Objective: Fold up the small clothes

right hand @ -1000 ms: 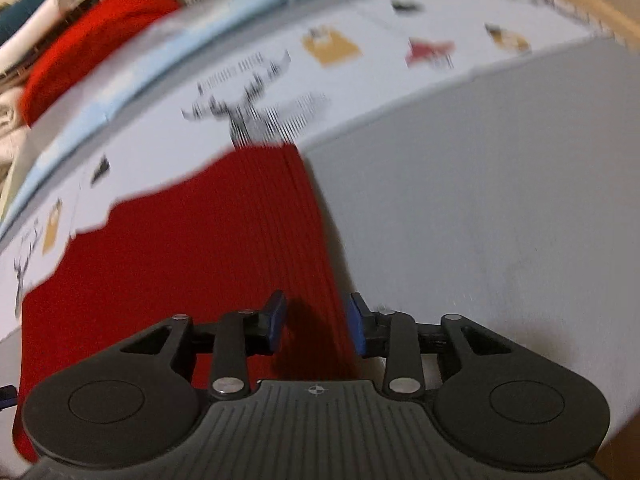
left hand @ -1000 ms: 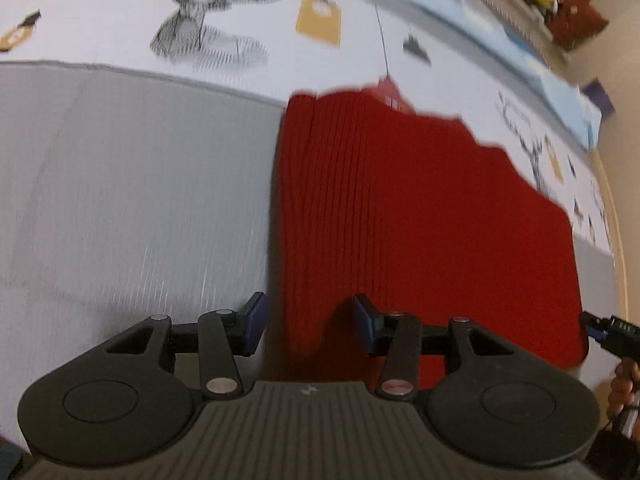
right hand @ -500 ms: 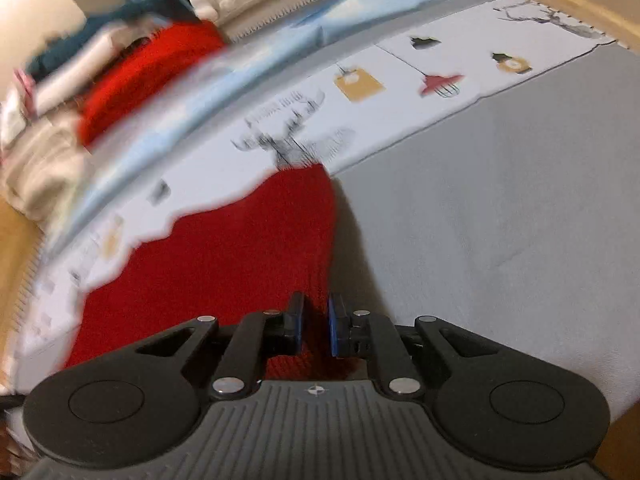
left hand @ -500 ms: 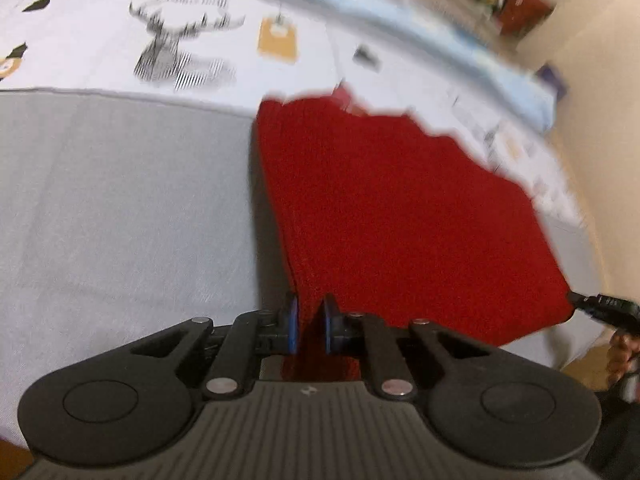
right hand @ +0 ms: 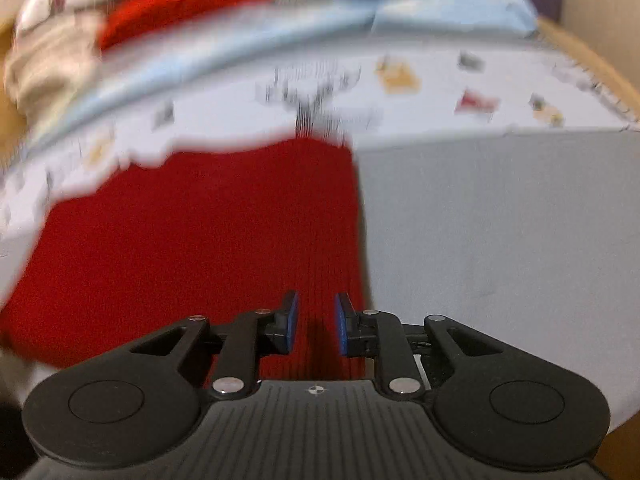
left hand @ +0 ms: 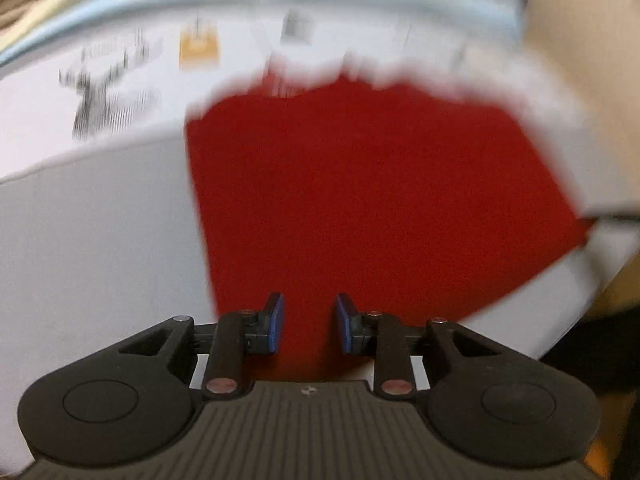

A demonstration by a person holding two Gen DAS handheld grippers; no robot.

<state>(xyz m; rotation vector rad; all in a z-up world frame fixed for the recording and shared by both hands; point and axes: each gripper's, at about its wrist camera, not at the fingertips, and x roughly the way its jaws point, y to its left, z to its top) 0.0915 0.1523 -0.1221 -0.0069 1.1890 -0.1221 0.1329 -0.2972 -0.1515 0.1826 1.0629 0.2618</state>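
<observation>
**Left wrist + right wrist views: both grippers spread over the red knit**

Left wrist cam: left gripper [left hand: 307,322] has its blue pads [left hand: 275,322] apart w/ a clear gap, nothing pinched. It sits at the near edge of the red knit garment [left hand: 360,200], close to the knit's left side. The knit lies flat on the grey sheet [left hand: 92,240], w/ its far edge reaching onto the white printed sheet [left hand: 120,80] (deer drawing, orange tag). Pic is pretty blurry tbh.

Right wrist cam: right gripper [right hand: 313,322] is spread too, pads apart, holding nothing, at the knit's [right hand: 200,248] near edge by its right side. Grey sheet [right hand: 500,240] runs off right of the knit. Beyond the knit's far edge: printed sheet [right hand: 400,92], a light blue fabric [right hand: 400,20], then a pile of clothes [right hand: 120,12] w/ smth red in it.
</observation>
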